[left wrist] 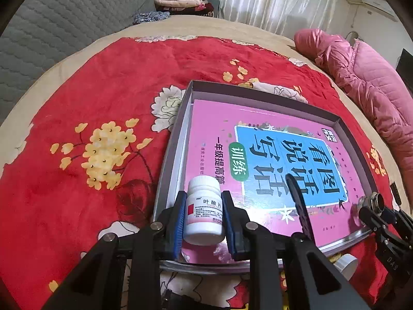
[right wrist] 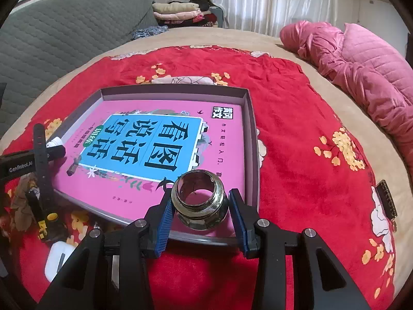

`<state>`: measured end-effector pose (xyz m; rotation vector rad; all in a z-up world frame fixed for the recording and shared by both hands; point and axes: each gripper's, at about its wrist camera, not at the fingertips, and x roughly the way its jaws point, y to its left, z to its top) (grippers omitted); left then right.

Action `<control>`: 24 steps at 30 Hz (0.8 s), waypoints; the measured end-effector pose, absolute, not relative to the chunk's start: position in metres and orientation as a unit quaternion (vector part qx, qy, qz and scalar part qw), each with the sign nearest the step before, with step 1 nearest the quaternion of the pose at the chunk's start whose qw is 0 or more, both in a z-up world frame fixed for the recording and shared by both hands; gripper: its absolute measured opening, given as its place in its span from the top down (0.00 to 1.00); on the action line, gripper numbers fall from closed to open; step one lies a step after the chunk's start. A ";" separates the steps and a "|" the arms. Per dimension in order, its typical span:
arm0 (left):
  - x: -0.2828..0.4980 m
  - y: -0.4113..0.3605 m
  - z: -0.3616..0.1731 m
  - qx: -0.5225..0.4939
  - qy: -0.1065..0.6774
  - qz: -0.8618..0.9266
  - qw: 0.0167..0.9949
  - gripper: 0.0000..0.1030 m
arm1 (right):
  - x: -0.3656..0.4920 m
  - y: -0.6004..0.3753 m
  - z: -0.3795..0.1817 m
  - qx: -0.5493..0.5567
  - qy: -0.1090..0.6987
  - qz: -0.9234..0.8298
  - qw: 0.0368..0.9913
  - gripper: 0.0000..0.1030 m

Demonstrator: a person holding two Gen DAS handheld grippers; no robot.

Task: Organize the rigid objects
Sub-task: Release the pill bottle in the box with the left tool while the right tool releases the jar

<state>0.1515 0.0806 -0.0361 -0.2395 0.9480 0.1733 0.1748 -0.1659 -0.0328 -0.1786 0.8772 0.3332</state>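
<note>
Left gripper clamped on white pill bottle; right gripper clamped on metal fitting; both over grey tray holding pink book.

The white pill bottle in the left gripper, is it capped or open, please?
Capped: the white pill bottle stands upright between the left gripper fingers, its white cap on.

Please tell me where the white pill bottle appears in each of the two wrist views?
Left wrist view: white pill bottle at bottom centre, clamped by the left gripper.
Right wrist view: only its cap peeks out at the left edge.
Shared landmark: the pink book inside the grey tray.
</note>
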 end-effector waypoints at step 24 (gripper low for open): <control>0.141 0.078 -0.032 -0.119 0.455 0.071 0.880 0.74 | 0.175 -0.168 -0.034 -0.064 0.429 0.171 0.885 0.58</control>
